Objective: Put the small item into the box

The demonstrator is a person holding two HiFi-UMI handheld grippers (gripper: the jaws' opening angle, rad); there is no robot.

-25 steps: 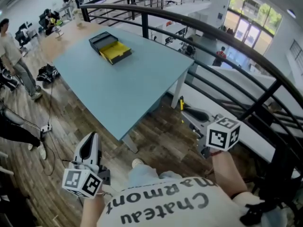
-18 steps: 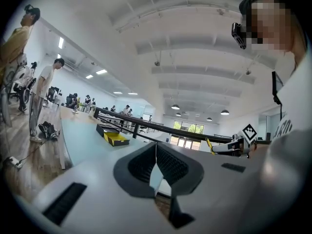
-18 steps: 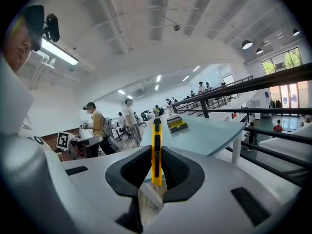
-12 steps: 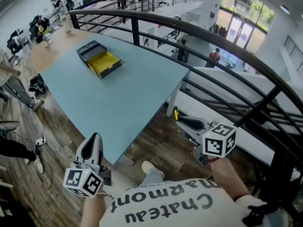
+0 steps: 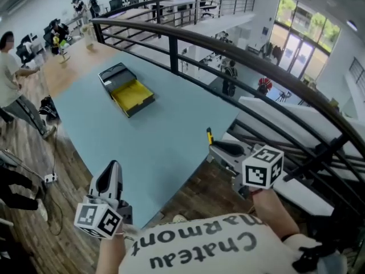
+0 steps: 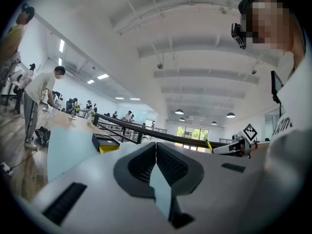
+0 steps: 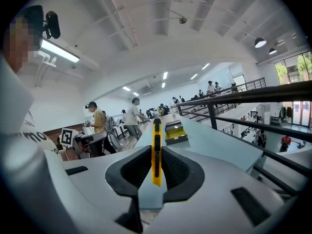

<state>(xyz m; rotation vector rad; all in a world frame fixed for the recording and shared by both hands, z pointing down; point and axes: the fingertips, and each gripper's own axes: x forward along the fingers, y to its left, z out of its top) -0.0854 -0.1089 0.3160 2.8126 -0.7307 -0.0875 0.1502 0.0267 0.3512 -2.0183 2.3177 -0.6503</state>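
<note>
Short of the blue table with the box, right claw grips a yellow cutter, left claw closed.

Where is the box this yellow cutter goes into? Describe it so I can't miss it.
Look at the big light-blue table that runs along the dark railing. Toward its far end lies the box, low and flat. It is an open bright yellow tray with a dark grey half joined at its far side, the only yellow thing on that top.
</note>
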